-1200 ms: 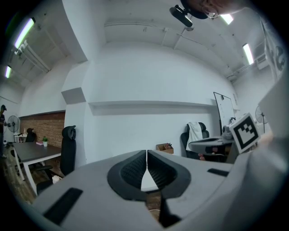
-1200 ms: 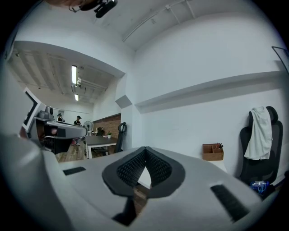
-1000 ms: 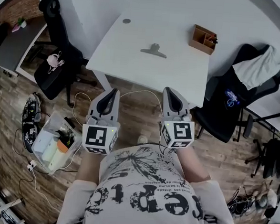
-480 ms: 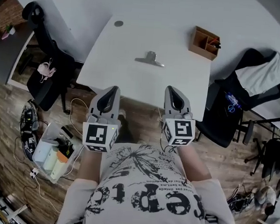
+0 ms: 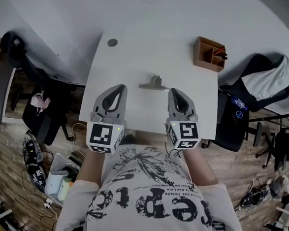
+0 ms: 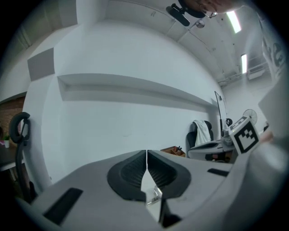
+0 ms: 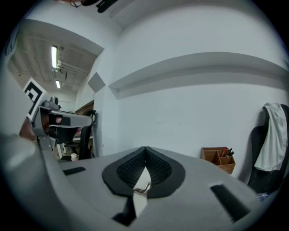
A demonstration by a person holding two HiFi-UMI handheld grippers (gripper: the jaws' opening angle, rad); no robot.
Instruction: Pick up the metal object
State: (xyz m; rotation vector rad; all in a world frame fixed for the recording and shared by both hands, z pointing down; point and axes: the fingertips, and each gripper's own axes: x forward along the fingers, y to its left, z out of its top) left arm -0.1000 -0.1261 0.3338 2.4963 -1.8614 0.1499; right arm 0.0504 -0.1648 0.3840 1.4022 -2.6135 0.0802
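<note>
A silver metal clip (image 5: 155, 83) lies flat in the middle of the white table (image 5: 133, 62). My left gripper (image 5: 117, 89) hovers over the table's near edge, left of the clip, jaws pressed together and empty. My right gripper (image 5: 176, 93) hovers beside it, just right of the clip, also shut with nothing held. Through the gap under the shut jaws a bit of the metal clip (image 6: 154, 196) shows in the left gripper view, and the clip (image 7: 142, 187) also shows in the right gripper view.
A wooden desk organiser (image 5: 209, 53) stands at the table's far right corner. A round grey disc (image 5: 112, 42) is at the far left. Black office chairs stand left (image 5: 24, 67) and right (image 5: 255, 90), the right one draped with white cloth. A bin (image 5: 58, 183) sits on the wooden floor.
The person has stepped toward the table. Both grippers now reach over its near edge, on either side of the clip. Their jaws have stayed shut.
</note>
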